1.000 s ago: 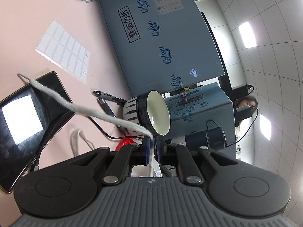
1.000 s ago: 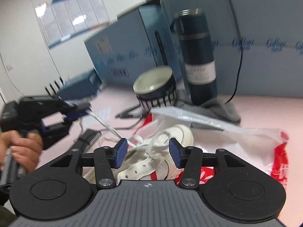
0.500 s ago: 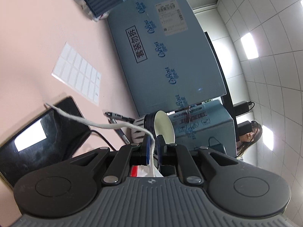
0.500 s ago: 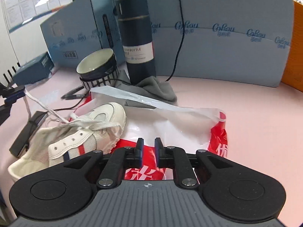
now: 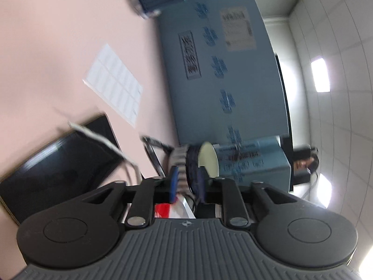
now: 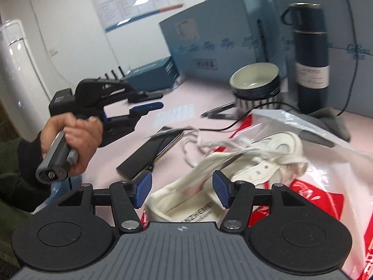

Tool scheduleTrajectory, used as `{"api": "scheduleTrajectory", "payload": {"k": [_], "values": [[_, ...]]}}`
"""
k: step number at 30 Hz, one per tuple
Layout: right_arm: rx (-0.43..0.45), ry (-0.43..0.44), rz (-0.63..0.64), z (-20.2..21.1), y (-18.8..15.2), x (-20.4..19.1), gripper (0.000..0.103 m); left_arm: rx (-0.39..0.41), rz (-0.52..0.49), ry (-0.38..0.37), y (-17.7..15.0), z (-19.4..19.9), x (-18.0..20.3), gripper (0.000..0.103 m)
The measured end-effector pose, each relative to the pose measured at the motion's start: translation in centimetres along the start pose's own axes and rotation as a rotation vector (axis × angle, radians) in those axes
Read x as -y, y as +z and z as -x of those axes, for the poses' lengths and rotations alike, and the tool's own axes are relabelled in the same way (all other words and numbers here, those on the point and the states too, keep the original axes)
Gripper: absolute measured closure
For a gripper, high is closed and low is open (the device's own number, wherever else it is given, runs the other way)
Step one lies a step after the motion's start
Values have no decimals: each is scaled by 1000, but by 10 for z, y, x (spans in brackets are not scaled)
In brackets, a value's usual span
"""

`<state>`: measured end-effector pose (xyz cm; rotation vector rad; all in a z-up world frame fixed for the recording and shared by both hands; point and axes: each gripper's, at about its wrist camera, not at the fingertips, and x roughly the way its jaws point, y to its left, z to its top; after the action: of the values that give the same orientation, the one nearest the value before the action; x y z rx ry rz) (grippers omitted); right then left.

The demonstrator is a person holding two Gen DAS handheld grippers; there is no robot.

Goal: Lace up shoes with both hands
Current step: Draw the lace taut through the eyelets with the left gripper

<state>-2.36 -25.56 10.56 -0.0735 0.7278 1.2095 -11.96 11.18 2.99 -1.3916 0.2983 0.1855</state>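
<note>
Lace [image 5: 98, 137] blurred; far end perhaps hidden

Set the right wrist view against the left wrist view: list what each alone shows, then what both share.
Right wrist only: the white canvas shoe, tall dark-blue flask, person's hand holding the left gripper, and the right gripper, jaws opening. Left wrist only: bright ceiling lights. Both: black tablet, striped bowl, white lace, now out of the left jaws.

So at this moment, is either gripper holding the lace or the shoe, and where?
Nothing is held. The left gripper is opening with no lace between its pads. The right gripper is opening above the shoe, touching nothing.
</note>
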Motion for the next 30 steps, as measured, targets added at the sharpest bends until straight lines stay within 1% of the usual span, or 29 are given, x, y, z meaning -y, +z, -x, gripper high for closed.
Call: {"api": "scheduleTrajectory", "payload": {"k": [1,2,4,6,8,10,11,13,15,17,19,22,24,28,29,30], "values": [[-6,-3,4,-1,0,-1,48,3,5,3,7,2,-2,72],[-14,-6,3,-3,-1,-2,46,14,4,10,15,5,-3,67],[-22,-11,-3,-5,-3,-1,43,35,-18,29,29,12,-5,62],[-27,-11,-17,-6,-5,1,43,47,-193,84,39,17,4,60],[-24,-10,-35,-7,-8,3,42,38,-472,159,37,18,19,61],[-22,-12,-47,-7,-9,5,41,1,-731,212,25,16,31,62],[-21,-13,-48,-8,-9,5,41,-21,-820,223,18,14,34,62],[-21,-14,-48,-8,-9,4,41,-75,-959,223,2,6,40,62],[-22,-18,-47,-10,-9,3,40,-86,-1120,254,-19,-9,47,62],[-25,-22,-42,-12,-8,2,39,-103,-1254,281,-37,-27,51,66],[-27,-28,-34,-13,-8,0,38,-130,-1342,303,-49,-46,50,66],[-26,-34,-35,-12,-9,0,38,-158,-1447,352,-62,-69,46,66],[-23,-37,-38,-11,-9,0,38,-185,-1503,384,-67,-81,40,66],[-20,-40,-42,-10,-10,1,38,-204,-1603,430,-75,-98,28,65],[-20,-40,-43,-10,-10,1,38,-197,-1606,419,-74,-98,27,68],[-20,-40,-44,-10,-10,1,37,-191,-1606,408,-73,-99,26,74]]}}
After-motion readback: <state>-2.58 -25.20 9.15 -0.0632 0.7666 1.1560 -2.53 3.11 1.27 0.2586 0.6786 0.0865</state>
